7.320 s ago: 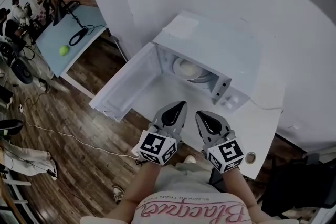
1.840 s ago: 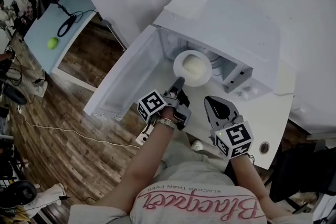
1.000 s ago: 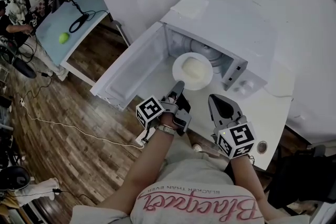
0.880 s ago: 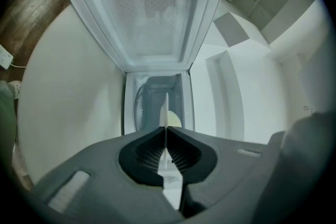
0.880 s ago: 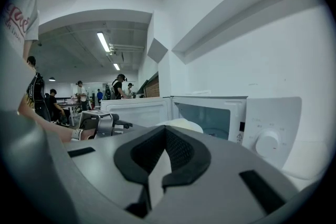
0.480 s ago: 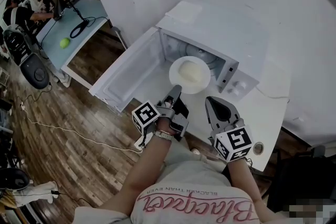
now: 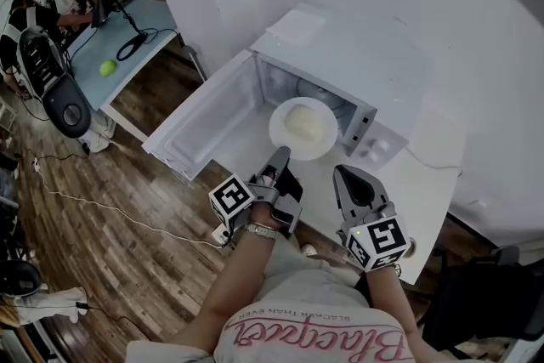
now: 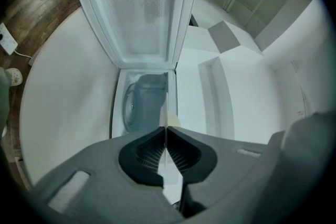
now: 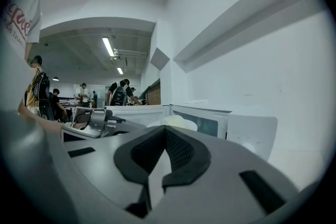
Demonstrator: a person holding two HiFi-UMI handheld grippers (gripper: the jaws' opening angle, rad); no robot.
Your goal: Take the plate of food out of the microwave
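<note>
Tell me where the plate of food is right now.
Head view, centre: the plate of food is held at the open mouth of the microwave, its near rim pinched in the left tongs, with the open door on its left.

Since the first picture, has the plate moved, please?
Yes. The plate, gripped by the left gripper, has come out of the microwave toward the person.

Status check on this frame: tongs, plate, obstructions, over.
Left tongs shut on plate rim; right tongs shut, empty. Food on board, plate just outside open microwave. Door wide open; nothing blocking.
</note>
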